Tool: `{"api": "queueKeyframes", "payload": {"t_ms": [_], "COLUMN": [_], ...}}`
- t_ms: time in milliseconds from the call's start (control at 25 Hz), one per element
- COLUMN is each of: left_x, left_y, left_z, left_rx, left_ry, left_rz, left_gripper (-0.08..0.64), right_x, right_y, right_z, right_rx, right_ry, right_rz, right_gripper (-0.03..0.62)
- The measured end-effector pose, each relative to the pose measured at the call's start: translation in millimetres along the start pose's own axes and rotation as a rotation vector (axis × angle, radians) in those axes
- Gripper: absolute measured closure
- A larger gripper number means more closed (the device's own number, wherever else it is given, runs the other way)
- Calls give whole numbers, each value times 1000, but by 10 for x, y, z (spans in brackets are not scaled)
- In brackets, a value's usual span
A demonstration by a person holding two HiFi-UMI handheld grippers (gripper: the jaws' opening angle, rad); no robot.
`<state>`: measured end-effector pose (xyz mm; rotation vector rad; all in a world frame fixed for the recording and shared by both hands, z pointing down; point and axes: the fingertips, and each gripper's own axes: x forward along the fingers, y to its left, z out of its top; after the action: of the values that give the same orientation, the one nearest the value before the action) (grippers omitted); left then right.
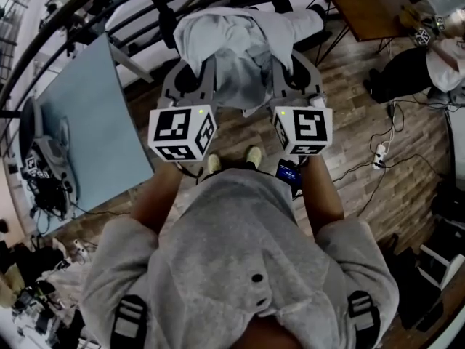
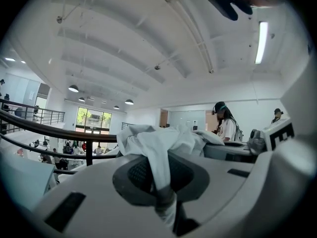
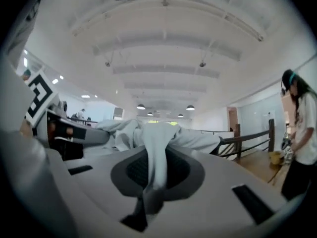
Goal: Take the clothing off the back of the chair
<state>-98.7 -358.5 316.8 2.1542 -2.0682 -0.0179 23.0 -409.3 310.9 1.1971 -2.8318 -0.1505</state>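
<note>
The clothing [image 1: 240,49] is a pale grey-white garment, bunched and hanging in the air between my two grippers in the head view. My left gripper [image 1: 195,78] is shut on its left part, and my right gripper [image 1: 296,75] is shut on its right part. In the left gripper view a fold of the clothing [image 2: 158,148] runs down into the closed jaws of the left gripper [image 2: 162,190]. In the right gripper view the clothing [image 3: 151,143] is likewise pinched by the right gripper [image 3: 151,182]. No chair back shows in any view.
A black railing [image 1: 145,6] runs behind the garment. A pale blue tabletop [image 1: 87,122] lies to the left and a wooden table [image 1: 370,6] at the top right. Cables and a power strip [image 1: 379,155] lie on the wooden floor. A person [image 1: 421,64] sits at the far right.
</note>
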Motion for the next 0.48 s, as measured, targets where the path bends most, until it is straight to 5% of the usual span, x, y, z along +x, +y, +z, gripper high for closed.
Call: {"api": "queueKeyframes", "payload": {"t_ms": [480], "left_x": [-161], "left_y": [-340], "left_z": [280], "left_rx": [46], "left_ry": [-68], "left_rz": [-122], "left_gripper": [512], "right_x": [-272], "right_y": [330], "right_z": [491], "right_rx": [93], "right_ry": [-139], "right_rz": [68], "right_gripper": [557]}}
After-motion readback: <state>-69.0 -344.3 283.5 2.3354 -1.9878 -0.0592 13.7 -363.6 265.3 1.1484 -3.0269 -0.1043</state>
